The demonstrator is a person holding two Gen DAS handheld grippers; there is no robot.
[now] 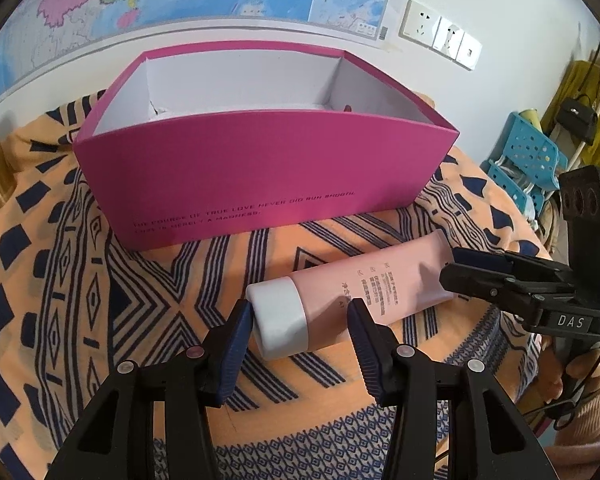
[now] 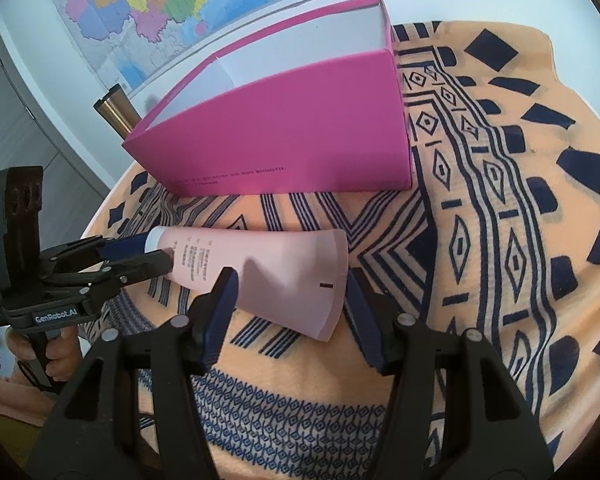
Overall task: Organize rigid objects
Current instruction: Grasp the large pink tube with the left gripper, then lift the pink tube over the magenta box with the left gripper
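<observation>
Tube: a pink tube [image 1: 364, 288] with a white cap [image 1: 280, 322] lies flat on the patterned cloth [image 1: 80, 280] that covers the bench, just in front of the pink box [image 1: 256, 172] and not touching it

Long axis: roughly along the box's near wall, cap end toward the left side, flat crimped end [image 2: 332, 284] toward the right

Left gripper [image 1: 300, 320]: fingers part-open and straddling the cap end; one pad [image 1: 240, 332] looks to touch the cap, the other sits against the tube body; whether they press I cannot tell

Right gripper [image 2: 290, 292]: fingers part-open on either side of the crimped end; a gap shows beside the right pad [image 2: 360, 300], so no firm hold there yet

Nearer hand: both are equally close, one at each end; the tube lies crosswise to both pairs of fingers

Box: open-topped, white inside, standing behind the tube; what little shows on its floor I cannot make out

Judged step: getting hold of the tube at both ends for a lift into the box

What the move turns on: the tube must rise above the near wall and travel away from the fingers, kept parallel to that wall

Risk: the soft crimped end may fold or slip under squeeze
</observation>
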